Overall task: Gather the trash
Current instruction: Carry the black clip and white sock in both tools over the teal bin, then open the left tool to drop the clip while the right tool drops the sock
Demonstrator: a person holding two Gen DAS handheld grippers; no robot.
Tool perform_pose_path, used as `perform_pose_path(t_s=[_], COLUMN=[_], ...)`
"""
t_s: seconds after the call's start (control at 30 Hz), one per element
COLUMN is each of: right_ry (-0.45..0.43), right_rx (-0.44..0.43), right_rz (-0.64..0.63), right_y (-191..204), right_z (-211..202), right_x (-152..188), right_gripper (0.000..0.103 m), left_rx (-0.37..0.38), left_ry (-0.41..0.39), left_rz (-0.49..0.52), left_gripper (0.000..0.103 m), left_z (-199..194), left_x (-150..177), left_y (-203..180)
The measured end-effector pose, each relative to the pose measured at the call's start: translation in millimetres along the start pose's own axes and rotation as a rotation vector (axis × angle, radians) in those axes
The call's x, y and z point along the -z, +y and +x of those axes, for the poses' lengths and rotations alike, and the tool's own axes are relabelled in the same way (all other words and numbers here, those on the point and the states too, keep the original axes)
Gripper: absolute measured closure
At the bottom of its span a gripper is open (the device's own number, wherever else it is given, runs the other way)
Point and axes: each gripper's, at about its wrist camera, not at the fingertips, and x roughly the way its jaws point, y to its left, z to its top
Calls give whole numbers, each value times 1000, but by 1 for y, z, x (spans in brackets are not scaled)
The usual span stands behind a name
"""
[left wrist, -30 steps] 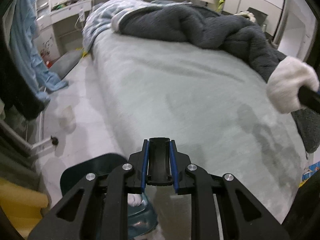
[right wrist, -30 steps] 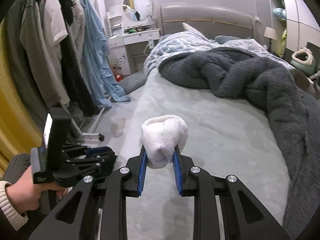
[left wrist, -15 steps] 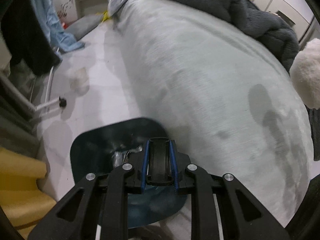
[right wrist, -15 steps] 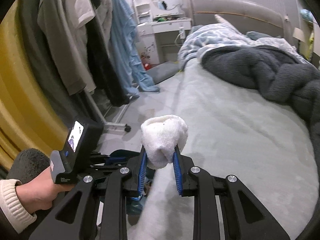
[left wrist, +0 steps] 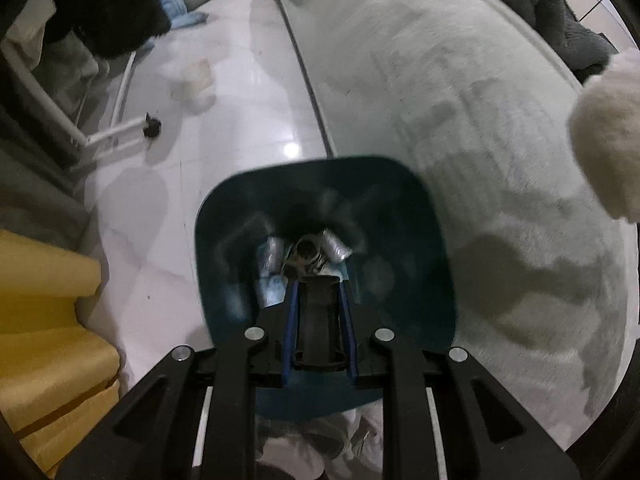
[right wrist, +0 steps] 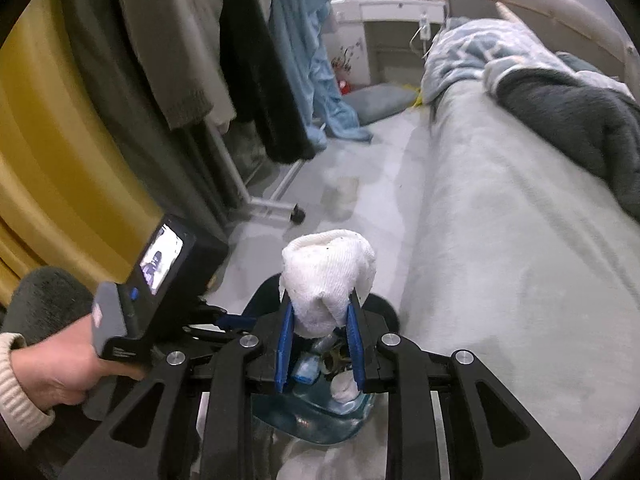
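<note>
Bedroom with a glossy white tiled floor (left wrist: 248, 128) and a pale grey-green bed (right wrist: 520, 240) along its right side. A rumpled dark grey fleece blanket (right wrist: 572, 120) sits at the bed's far end, with a white clothes rack (right wrist: 256, 184) and yellow curtain (right wrist: 52, 140) on the left.

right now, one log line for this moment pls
left tool: shut on dark item, over bin | right tool: shut on white wad, near bin | bin: holds trash, on floor beside bed

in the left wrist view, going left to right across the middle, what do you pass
yellow cushions → white floor → blue trash bin → grey bed cover → white wad at the right edge
</note>
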Motion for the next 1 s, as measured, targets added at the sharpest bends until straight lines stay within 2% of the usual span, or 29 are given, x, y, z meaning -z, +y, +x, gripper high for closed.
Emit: perform_pose_path(t_s=[0.07,0.13,0.2,0.37,0.4,0.6,0.77,0.9,1.0], right_ry=[33,60,92,161,173,242,303,333,352], right_rx=[-4,-2,0,13,15,31,48,55,62], right_rz=[-3,-3,1,12,17,27,22,23,22], right_y=[1,2,0,-3,-3,-1,1,3,5], right_z=[14,25,37,60,66,87,102,110,114], right_x=[2,4,7,14,16,25,37,41,43], right_gripper=[78,78,78,78,77,76,74,71,62], left_rx=[12,29,40,77,83,88,81,104,77], left_ry=[26,47,46,2,-16,-152,-281,-377,-448], left_rz=[-6,-10,-9,-21,-20,8,22,28,63], left_gripper=[81,74,63,44,39,28,24,22,19], left_z=[3,4,1,-15,-21,-59,-92,-116,-132], left_x=[4,9,12,12,12,5,0,-4,-3], left_y=[8,15,19,28,29,21,15,11,3])
